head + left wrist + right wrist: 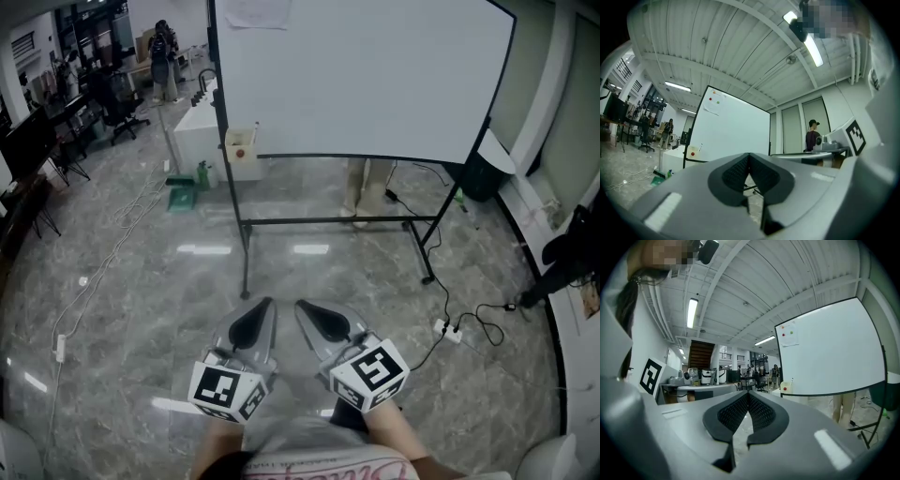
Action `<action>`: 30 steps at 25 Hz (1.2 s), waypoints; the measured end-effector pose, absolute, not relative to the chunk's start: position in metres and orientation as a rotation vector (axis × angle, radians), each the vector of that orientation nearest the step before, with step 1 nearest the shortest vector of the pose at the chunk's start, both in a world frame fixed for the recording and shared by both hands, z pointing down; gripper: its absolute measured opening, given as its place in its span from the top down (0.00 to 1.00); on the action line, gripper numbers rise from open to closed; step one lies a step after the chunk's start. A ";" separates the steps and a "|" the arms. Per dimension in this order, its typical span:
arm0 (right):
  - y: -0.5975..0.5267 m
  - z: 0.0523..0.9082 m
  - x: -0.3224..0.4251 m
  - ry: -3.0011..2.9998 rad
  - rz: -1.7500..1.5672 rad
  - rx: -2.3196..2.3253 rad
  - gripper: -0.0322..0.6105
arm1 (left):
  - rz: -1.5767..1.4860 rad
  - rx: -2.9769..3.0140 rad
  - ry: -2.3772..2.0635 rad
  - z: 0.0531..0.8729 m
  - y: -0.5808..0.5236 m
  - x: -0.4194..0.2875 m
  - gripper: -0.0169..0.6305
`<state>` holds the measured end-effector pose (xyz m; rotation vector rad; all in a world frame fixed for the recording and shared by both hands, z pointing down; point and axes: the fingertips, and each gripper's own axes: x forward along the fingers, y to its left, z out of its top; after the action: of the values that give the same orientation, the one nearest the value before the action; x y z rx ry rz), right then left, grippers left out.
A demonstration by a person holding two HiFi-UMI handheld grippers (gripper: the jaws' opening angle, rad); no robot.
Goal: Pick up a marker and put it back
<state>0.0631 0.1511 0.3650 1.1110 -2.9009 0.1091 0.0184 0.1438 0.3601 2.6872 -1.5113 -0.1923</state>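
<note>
A large whiteboard (361,75) on a black wheeled stand stands a few steps ahead. A small cream box with a red dot (242,147) hangs at its lower left corner, and a thin marker-like stick (254,127) pokes up from it. My left gripper (265,305) and right gripper (302,307) are held side by side low in the head view, far short of the board. Both are shut with nothing between the pads. The box also shows in the left gripper view (693,152) and the right gripper view (786,387).
Cables and a power strip (448,330) lie on the glossy floor at the right. A person's legs (364,187) show behind the board. A white counter (197,127), a green bottle (202,174) and a black bin (483,173) flank the stand.
</note>
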 end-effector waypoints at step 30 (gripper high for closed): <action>-0.140 0.396 -0.010 -2.821 0.264 1.136 0.95 | -0.143 2.610 -1.427 0.389 -0.139 -0.048 0.97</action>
<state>-0.0096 -0.1403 0.3958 1.1365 -2.8206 0.2644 -0.0485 -0.1386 0.3894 2.6104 -1.4272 -0.1429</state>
